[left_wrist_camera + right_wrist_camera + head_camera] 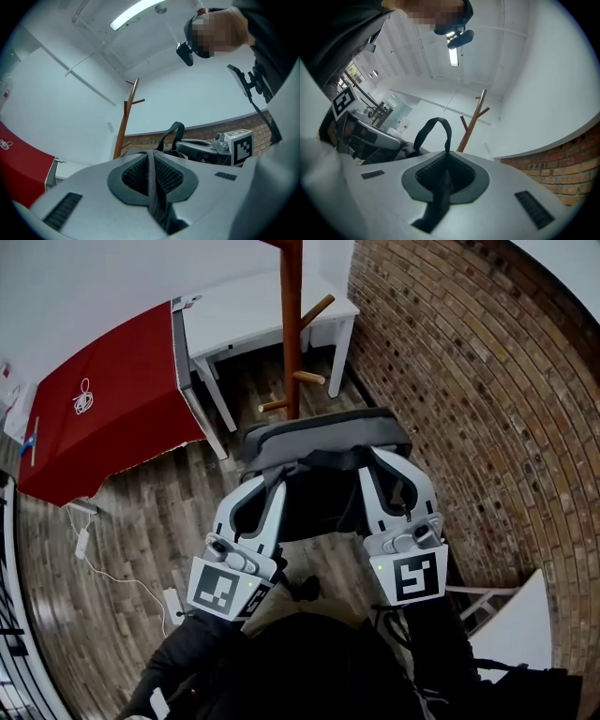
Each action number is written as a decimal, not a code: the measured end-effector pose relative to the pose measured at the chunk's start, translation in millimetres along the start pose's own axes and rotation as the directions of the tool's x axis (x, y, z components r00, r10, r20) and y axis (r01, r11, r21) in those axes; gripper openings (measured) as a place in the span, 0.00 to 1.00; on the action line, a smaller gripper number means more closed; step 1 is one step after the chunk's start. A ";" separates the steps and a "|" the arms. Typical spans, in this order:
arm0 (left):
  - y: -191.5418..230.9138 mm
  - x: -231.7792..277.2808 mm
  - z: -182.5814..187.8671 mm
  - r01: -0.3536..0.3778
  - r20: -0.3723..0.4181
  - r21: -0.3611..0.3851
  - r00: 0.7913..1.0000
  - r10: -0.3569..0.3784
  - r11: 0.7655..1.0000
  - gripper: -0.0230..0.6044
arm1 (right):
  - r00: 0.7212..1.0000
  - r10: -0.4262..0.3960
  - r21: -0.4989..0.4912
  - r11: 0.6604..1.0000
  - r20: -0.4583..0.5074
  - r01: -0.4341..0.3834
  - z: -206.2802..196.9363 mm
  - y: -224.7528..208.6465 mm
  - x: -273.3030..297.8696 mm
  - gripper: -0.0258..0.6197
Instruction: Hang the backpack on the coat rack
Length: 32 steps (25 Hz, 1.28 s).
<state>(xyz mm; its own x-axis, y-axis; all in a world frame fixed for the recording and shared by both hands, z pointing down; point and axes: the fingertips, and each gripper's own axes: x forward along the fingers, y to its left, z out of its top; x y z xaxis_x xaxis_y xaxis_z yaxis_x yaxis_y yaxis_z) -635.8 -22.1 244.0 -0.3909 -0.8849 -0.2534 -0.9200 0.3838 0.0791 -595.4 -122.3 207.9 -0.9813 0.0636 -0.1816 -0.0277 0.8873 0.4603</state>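
A dark grey backpack (323, 439) hangs between my two grippers, just in front of the wooden coat rack (292, 324). My left gripper (265, 482) is shut on its left shoulder strap (151, 164). Over on the other side, my right gripper (382, 467) is shut on the right strap (442, 185). In both gripper views the webbing runs down between the closed jaws. The backpack's top carry loop (433, 129) stands upright between the grippers and also shows in the left gripper view as the carry loop (174, 133). The coat rack (124, 124) rises ahead with angled pegs, and the same rack (472, 123) shows in the right gripper view.
A white table (262, 306) stands behind the rack, with a red-covered table (112, 399) to its left. A brick wall (469, 381) runs along the right. A white cable and power strip (173, 601) lie on the wooden floor at the left.
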 end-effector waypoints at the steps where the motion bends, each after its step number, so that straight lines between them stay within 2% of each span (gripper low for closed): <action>1: 1.5 3.1 -1.5 0.008 0.000 -0.004 1.000 -0.008 1.000 0.10 | 1.000 -0.009 0.001 1.000 -0.005 0.009 -2.3 -1.9 2.6 0.07; 12: 14.4 30.6 -3.7 0.079 -0.019 -0.034 0.997 -0.079 0.996 0.10 | 0.996 -0.076 0.017 0.997 -0.044 0.076 -13.2 -19.1 21.9 0.07; 17: 19.0 44.0 -18.7 0.066 -0.035 -0.045 0.997 -0.067 0.997 0.10 | 0.998 -0.050 0.012 0.999 -0.050 0.051 -31.8 -26.9 32.3 0.07; 21: 16.1 62.9 -37.9 0.010 -0.046 -0.041 0.999 -0.012 0.999 0.10 | 0.999 0.006 0.037 0.999 -0.033 -0.004 -56.9 -42.6 40.0 0.07; 24: 18.9 75.4 -56.5 -0.071 -0.044 -0.044 0.997 0.069 0.997 0.10 | 0.997 0.078 0.043 0.996 -0.013 -0.078 -80.8 -50.3 51.2 0.07; 28: 25.2 88.4 -79.7 -0.168 -0.049 -0.048 0.985 0.165 0.985 0.10 | 0.985 0.175 0.057 0.983 -0.003 -0.175 -110.4 -56.1 69.5 0.07; 32: 34.9 98.3 -85.0 -0.248 -0.040 -0.045 0.968 0.246 0.968 0.10 | 0.967 0.255 0.069 0.964 0.019 -0.255 -121.1 -59.5 91.3 0.07</action>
<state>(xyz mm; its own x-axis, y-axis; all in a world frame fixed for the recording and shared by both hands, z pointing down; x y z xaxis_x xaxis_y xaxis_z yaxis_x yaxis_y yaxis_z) -708.7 -118.1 303.9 -0.6064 -0.7728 -0.1875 -0.7945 0.5791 0.1825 -706.4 -224.6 269.1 -0.9521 0.2964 -0.0751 0.2371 0.8710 0.4303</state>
